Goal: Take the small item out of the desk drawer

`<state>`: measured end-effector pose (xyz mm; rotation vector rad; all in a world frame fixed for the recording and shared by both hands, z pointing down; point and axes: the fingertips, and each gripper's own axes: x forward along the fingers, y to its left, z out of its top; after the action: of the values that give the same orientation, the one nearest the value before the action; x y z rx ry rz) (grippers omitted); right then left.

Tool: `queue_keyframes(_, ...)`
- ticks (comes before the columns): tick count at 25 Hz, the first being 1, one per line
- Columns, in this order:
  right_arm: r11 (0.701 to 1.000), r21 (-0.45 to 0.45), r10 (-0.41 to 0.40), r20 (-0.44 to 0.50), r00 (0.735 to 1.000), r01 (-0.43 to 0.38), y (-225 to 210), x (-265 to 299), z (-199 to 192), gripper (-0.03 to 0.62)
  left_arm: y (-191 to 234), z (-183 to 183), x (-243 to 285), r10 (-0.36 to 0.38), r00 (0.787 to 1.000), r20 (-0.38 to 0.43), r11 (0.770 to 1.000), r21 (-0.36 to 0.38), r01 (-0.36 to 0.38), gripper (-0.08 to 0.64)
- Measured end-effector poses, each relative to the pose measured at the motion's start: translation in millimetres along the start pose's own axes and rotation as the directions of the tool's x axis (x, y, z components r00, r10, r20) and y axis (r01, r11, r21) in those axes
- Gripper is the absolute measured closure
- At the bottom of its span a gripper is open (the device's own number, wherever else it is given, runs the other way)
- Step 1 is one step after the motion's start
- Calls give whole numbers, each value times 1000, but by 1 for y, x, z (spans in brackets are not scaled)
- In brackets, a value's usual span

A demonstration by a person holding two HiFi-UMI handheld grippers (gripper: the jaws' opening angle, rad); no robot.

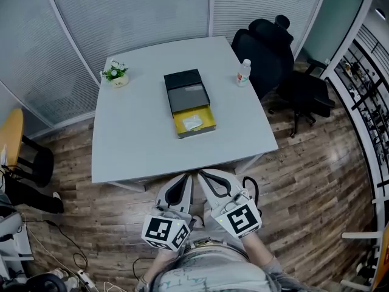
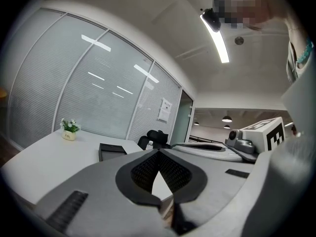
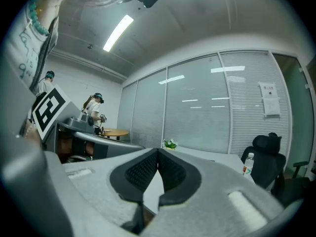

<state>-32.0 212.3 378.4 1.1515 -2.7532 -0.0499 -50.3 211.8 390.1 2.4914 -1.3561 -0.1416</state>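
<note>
A black desk-drawer box (image 1: pixel 185 90) stands in the middle of the white table (image 1: pixel 134 139). Its yellow drawer (image 1: pixel 208 120) is pulled out toward me, and a small white item (image 1: pixel 192 122) lies inside it. My left gripper (image 1: pixel 188 176) and right gripper (image 1: pixel 202 174) are side by side just off the table's near edge, well short of the drawer. Both are shut and hold nothing. In the left gripper view the fingertips (image 2: pixel 158 152) meet, with the black box (image 2: pixel 112 150) beyond them. The right gripper (image 3: pixel 158 150) points level across the tabletop.
A small potted plant (image 1: pixel 115 73) sits at the table's far left corner and a water bottle (image 1: pixel 243 73) at its far right. Black office chairs (image 1: pixel 267 47) stand behind the right side. Glass partition walls enclose the far side, and the floor is wood.
</note>
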Motion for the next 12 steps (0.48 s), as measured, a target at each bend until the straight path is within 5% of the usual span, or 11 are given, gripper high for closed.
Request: queue_keyframes(12,999,16,49,5,999,-49,-49,54,2,589,41,11,56,60,998,-13,998,-13,-60,563)
